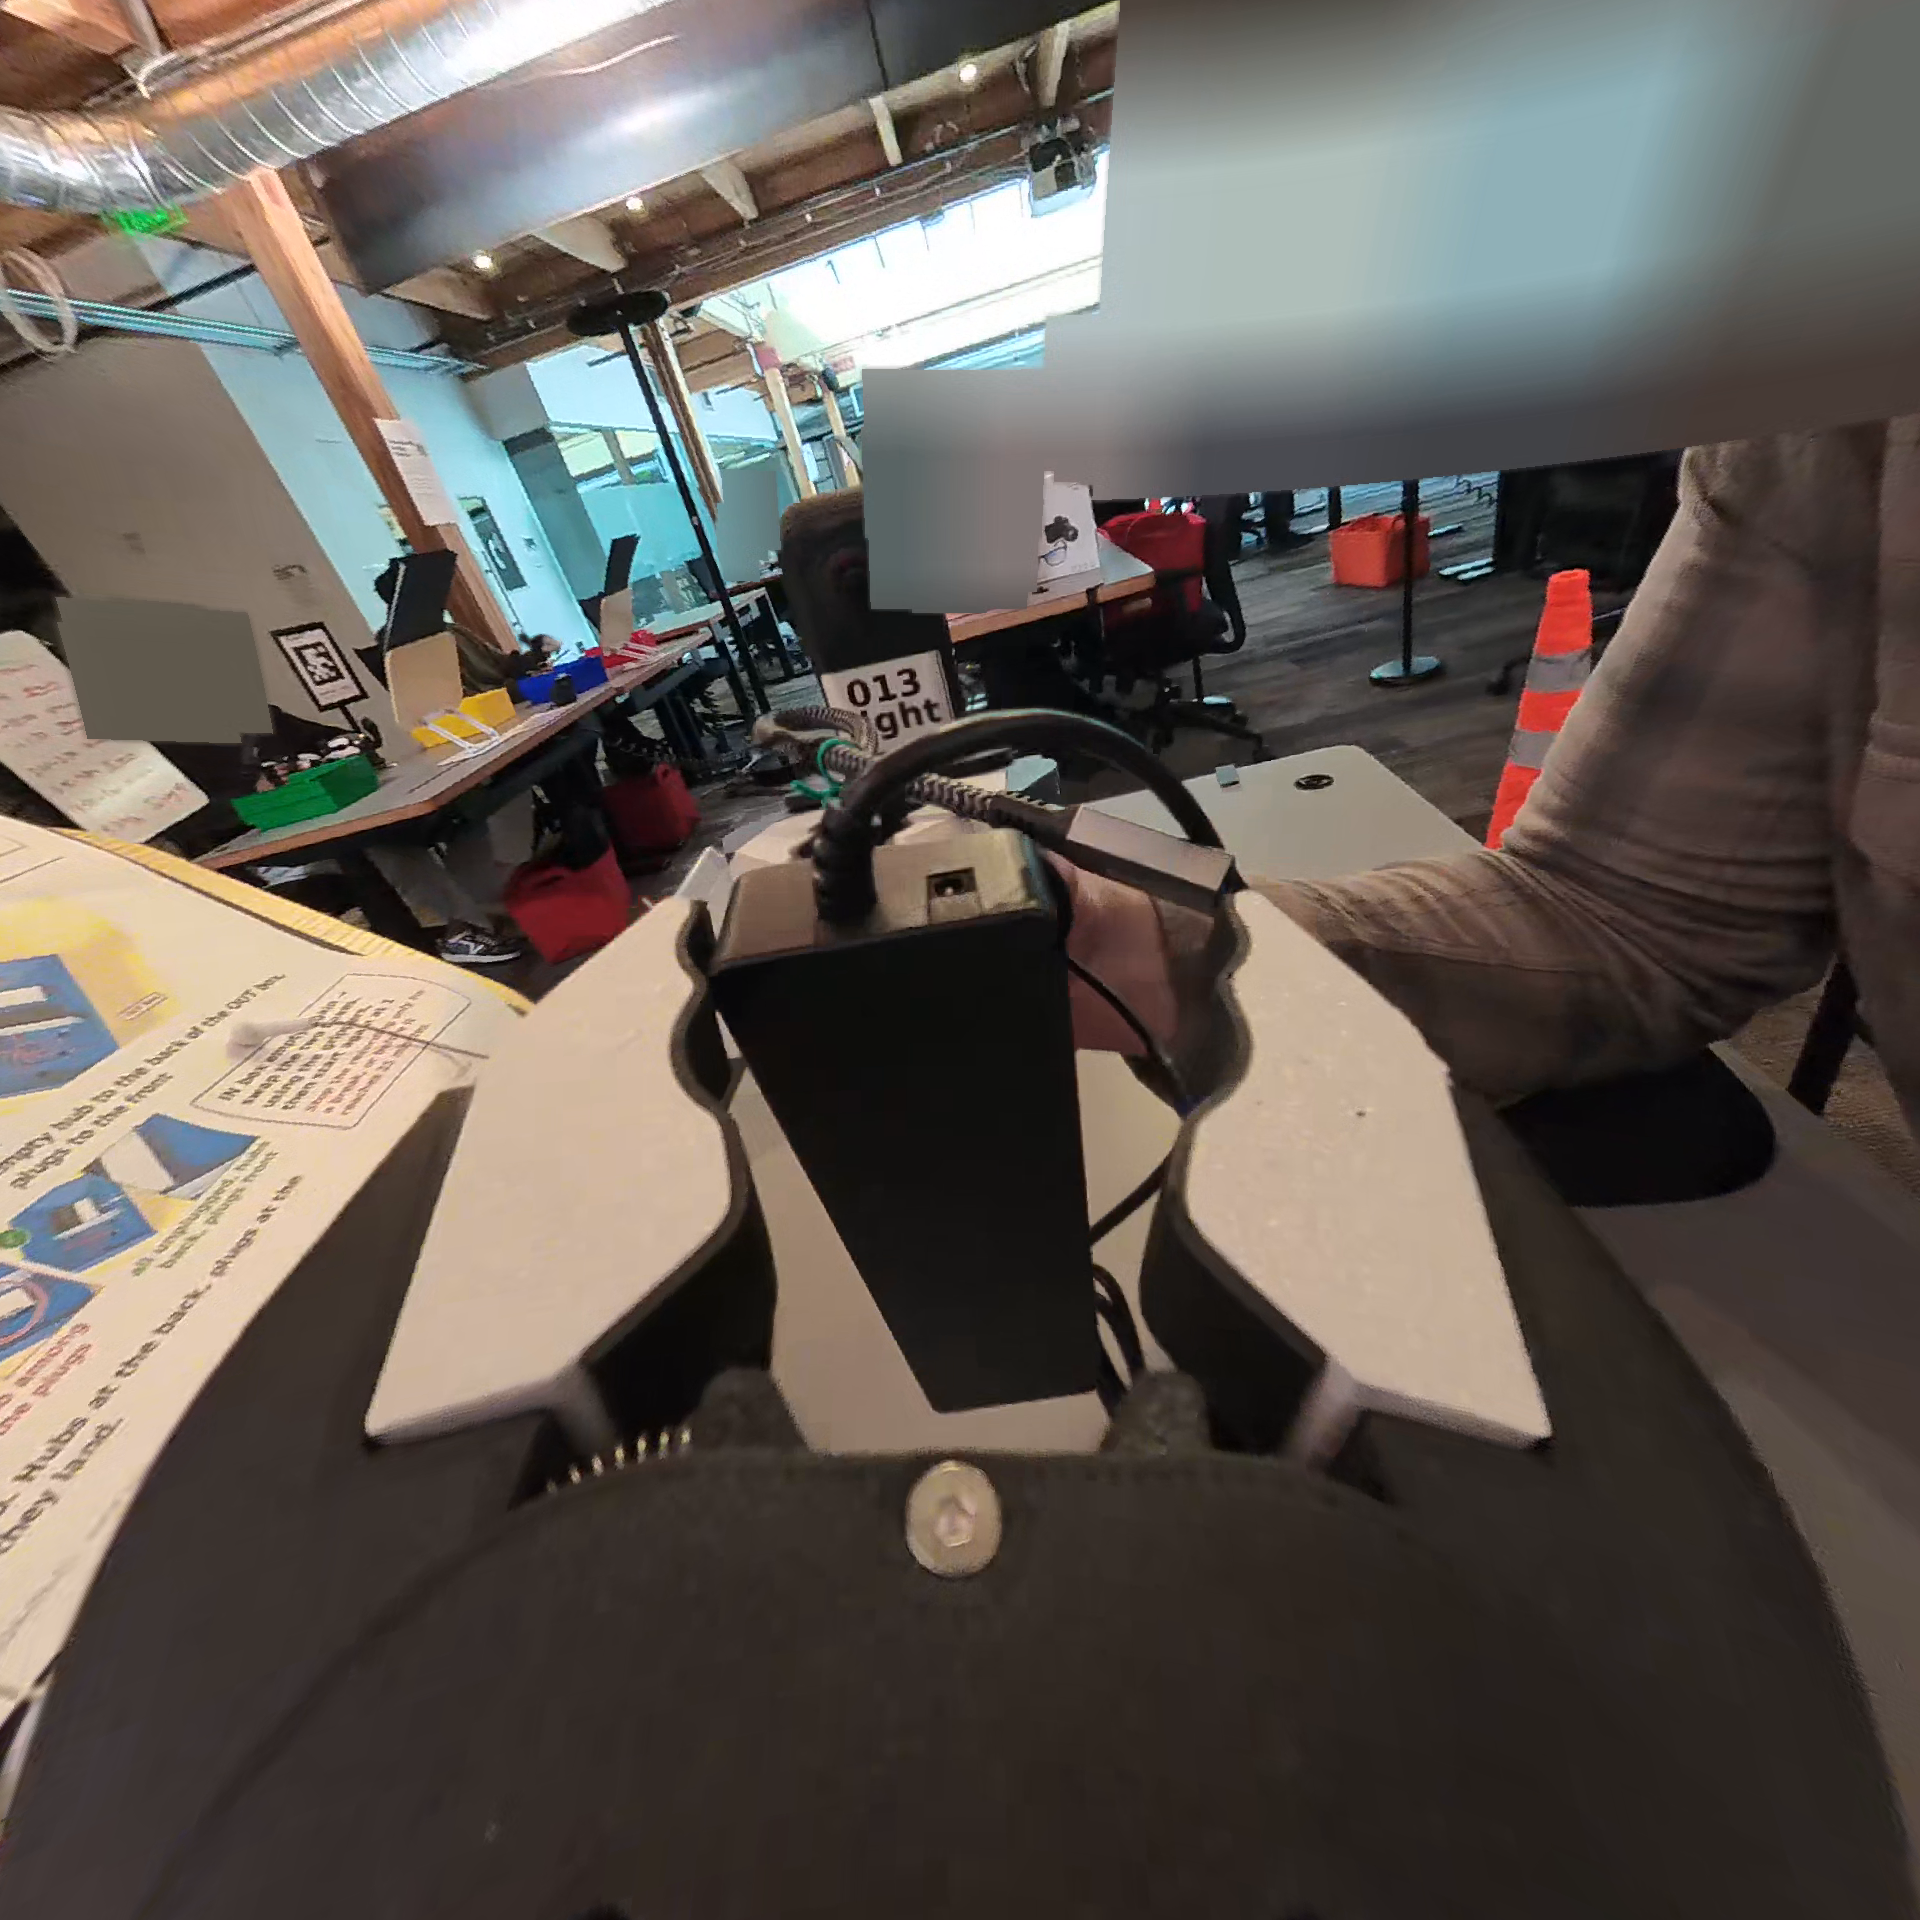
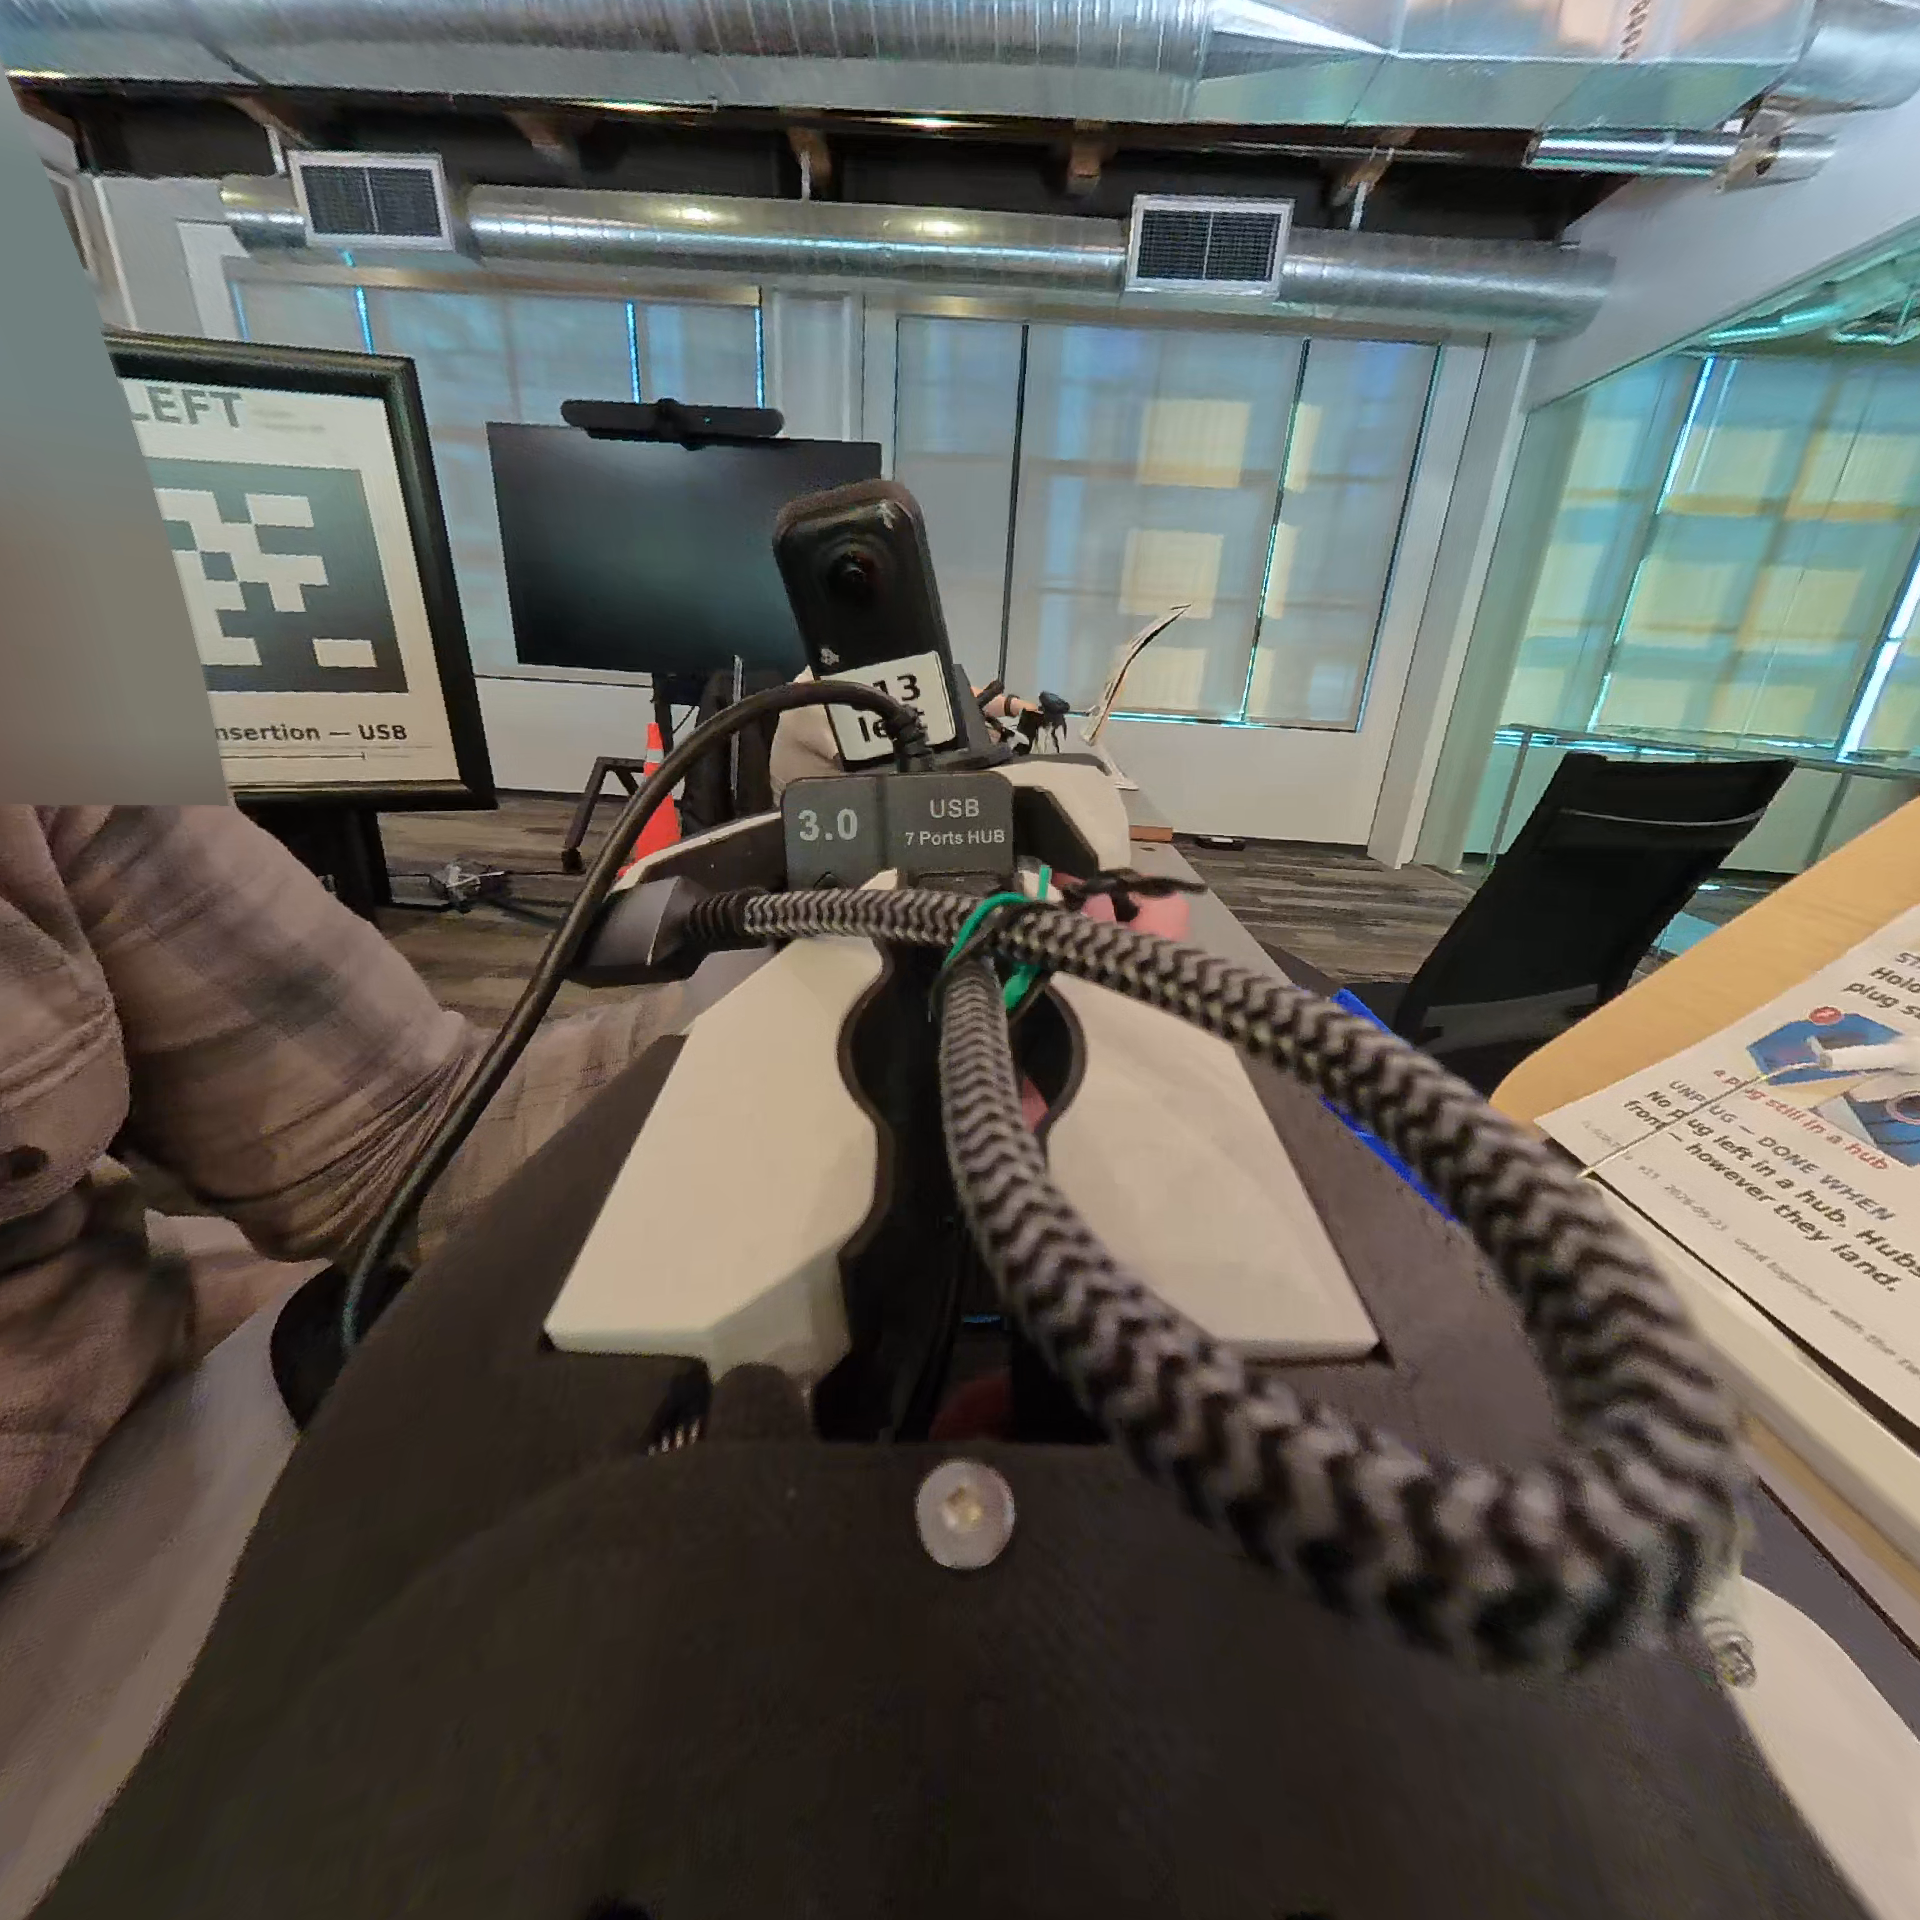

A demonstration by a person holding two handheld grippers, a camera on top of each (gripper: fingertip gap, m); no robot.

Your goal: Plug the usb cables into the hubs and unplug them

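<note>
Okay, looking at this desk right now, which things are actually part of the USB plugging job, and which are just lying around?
Part of the job:
- black USB hub, held in the left tool
- braided USB cable, gripped by the right tool
- thin black cable from the hub

Just lying about:
- instruction sheet
- orange cone
- framed marker sign
- dark monitor
- black chair

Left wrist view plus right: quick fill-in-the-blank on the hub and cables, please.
The hub between the left tongs is ___ in colour.
The braided cable carries a ___ tie.
The traffic cone behind the sleeve is ___.
Missing words: black; green; orange.
</note>
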